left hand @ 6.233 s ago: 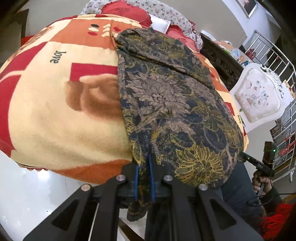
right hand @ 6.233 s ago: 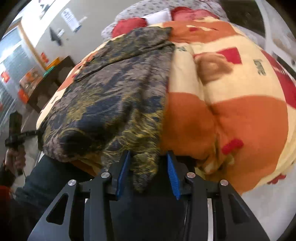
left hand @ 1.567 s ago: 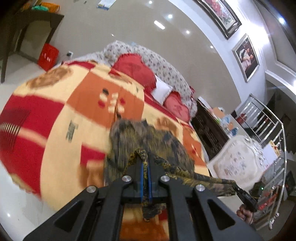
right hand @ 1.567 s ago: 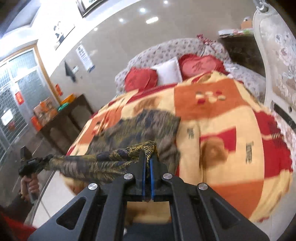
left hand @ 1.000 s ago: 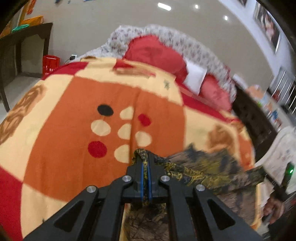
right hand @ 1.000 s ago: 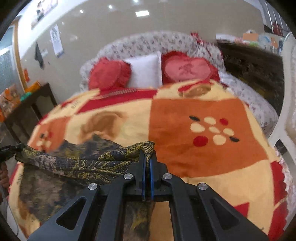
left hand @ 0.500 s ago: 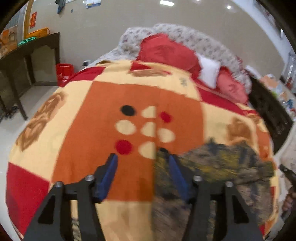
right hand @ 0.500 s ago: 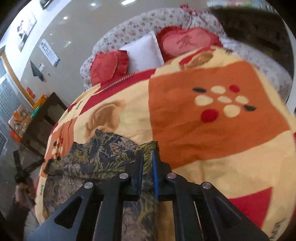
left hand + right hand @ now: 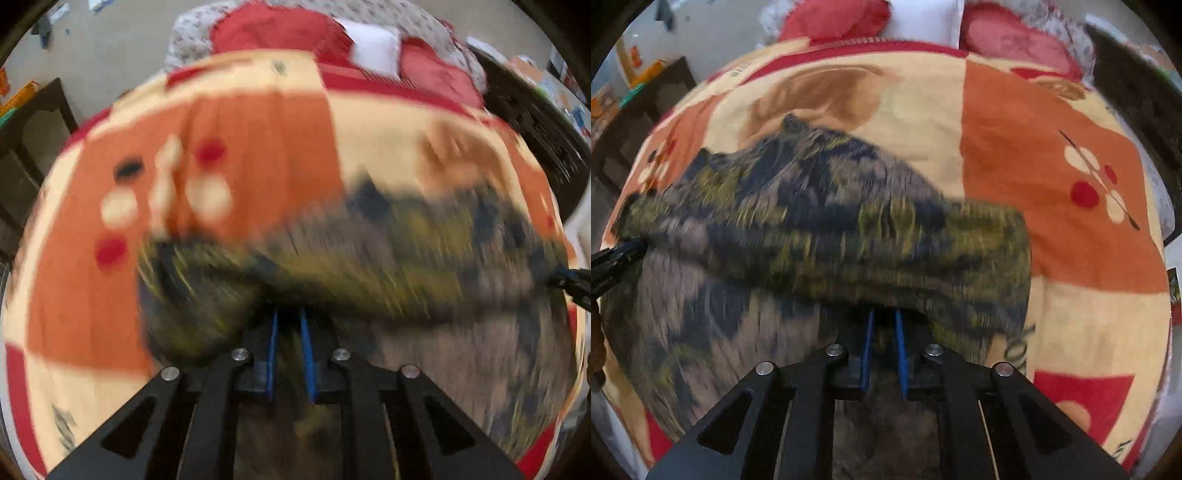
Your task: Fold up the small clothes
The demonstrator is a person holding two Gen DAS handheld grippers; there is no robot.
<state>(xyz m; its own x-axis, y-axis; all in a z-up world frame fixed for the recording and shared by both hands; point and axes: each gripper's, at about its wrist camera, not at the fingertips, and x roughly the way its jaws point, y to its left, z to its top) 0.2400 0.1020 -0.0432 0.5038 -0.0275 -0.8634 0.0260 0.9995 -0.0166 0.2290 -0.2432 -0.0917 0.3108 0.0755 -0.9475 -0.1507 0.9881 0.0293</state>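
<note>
A dark floral garment in blue, brown and yellow (image 9: 388, 266) (image 9: 820, 229) lies folded over on the orange and cream blanket (image 9: 258, 155) (image 9: 1015, 147) of the bed. Both views are motion-blurred. My left gripper (image 9: 289, 325) sits at the garment's near fold, its blue pads a narrow gap apart with cloth over their tips. My right gripper (image 9: 883, 325) stands the same way at the garment's other end. The right gripper also shows at the right edge of the left wrist view (image 9: 572, 280), and the left gripper at the left edge of the right wrist view (image 9: 613, 258).
Red and white pillows (image 9: 295, 29) (image 9: 923, 18) lie at the head of the bed. Dark wooden furniture stands at the left (image 9: 33, 140) and right (image 9: 535, 122) of the bed.
Both grippers carried the garment's lower edge up over the bed and laid it forward. The left jaws opened wide half a second ago and now stand narrower; the right jaws have parted slightly.
</note>
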